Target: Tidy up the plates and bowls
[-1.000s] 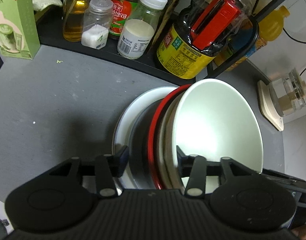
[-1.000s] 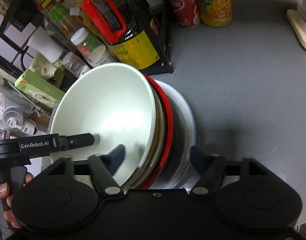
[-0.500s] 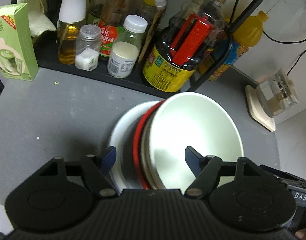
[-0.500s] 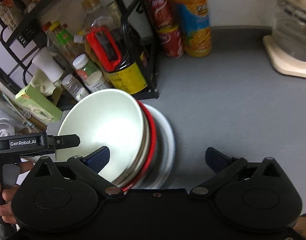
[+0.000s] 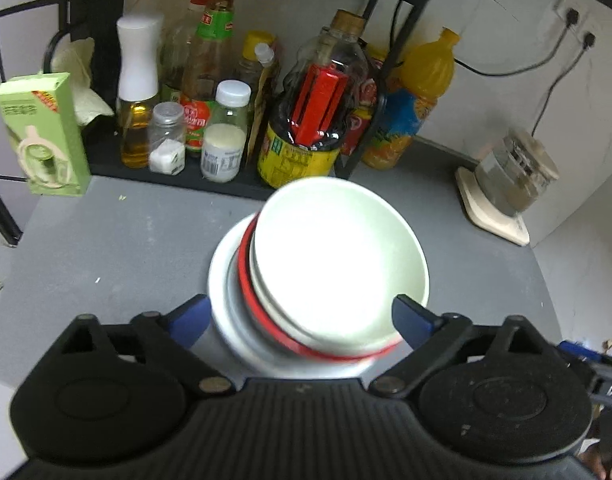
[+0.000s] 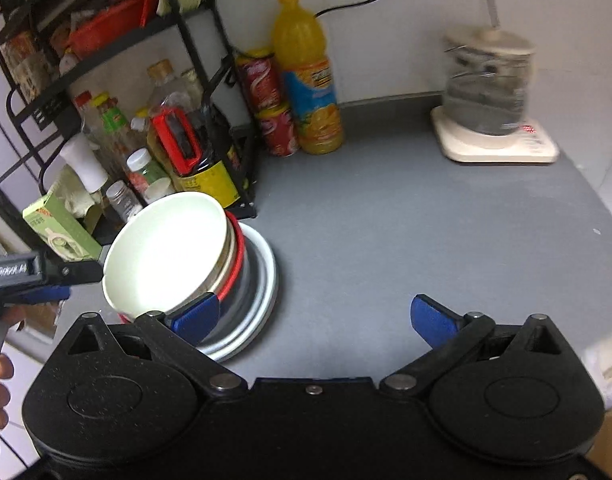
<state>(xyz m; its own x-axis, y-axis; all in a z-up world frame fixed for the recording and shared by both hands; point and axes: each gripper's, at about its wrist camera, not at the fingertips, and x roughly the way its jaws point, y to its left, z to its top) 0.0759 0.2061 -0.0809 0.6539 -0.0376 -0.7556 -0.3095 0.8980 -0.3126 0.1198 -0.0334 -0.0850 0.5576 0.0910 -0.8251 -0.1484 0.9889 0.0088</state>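
My left gripper is spread wide with the stack of bowls and plates straight ahead between its fingers; my right gripper, also wide apart, has the stack at its left.

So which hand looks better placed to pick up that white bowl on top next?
Probably the left. Its tool is open and faces the white bowl, with the stack between its fingers. The right tool is open too, but the stack lies at its left finger, with most of its gap over bare counter.
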